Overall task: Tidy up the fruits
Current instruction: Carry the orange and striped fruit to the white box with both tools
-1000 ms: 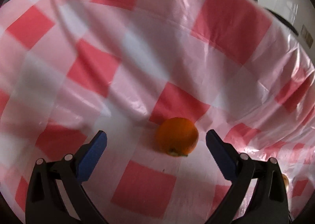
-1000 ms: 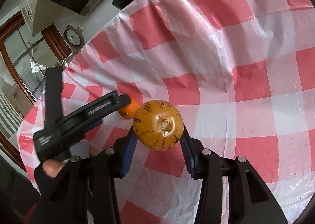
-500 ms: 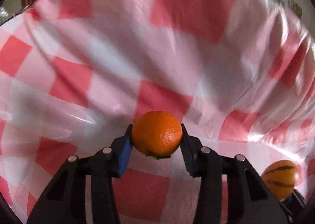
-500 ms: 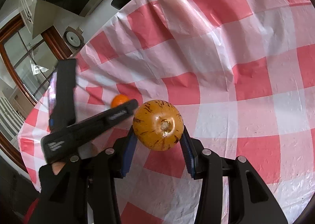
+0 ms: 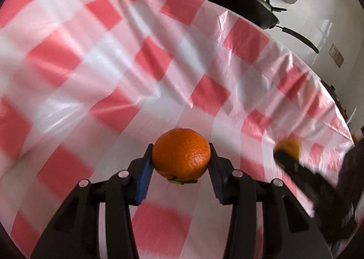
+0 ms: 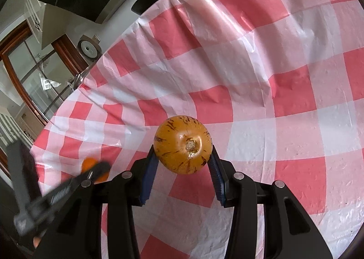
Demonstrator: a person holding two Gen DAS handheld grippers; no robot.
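— Orange peel, bright and pebbled: that is the orange point(image 5: 181, 153) clamped between the blue pads point(image 5: 143, 176) of the left tongs point(image 5: 180, 163). Do the pads really press on it?

— Yes, one on each flank, and the fruit hangs clear of the checked red-and-white plastic cloth point(image 5: 109, 81) on the tabletop. Its stem end faces down. These tongs have just been closing, and the orange now sits between them.

— And the other hand?

— The right tongs point(image 6: 183, 161) grip a yellow-brown striped melon point(image 6: 183, 144), stem scar turned toward the camera, also raised above the cloth. The pads touch both sides of it.

— Can each tool see the other?

— In the left wrist view the right tongs show blurred at the right edge, with the melon at their tip. In the right wrist view the left tongs lie low on the left, blurred, with a bit of orange behind a finger.

— Anything past the tabletop?

— A black pan point(image 5: 238, 4) on a white counter beyond the far edge of the cloth, and a wood-framed window point(image 6: 34, 72) off to the left in the right wrist view.
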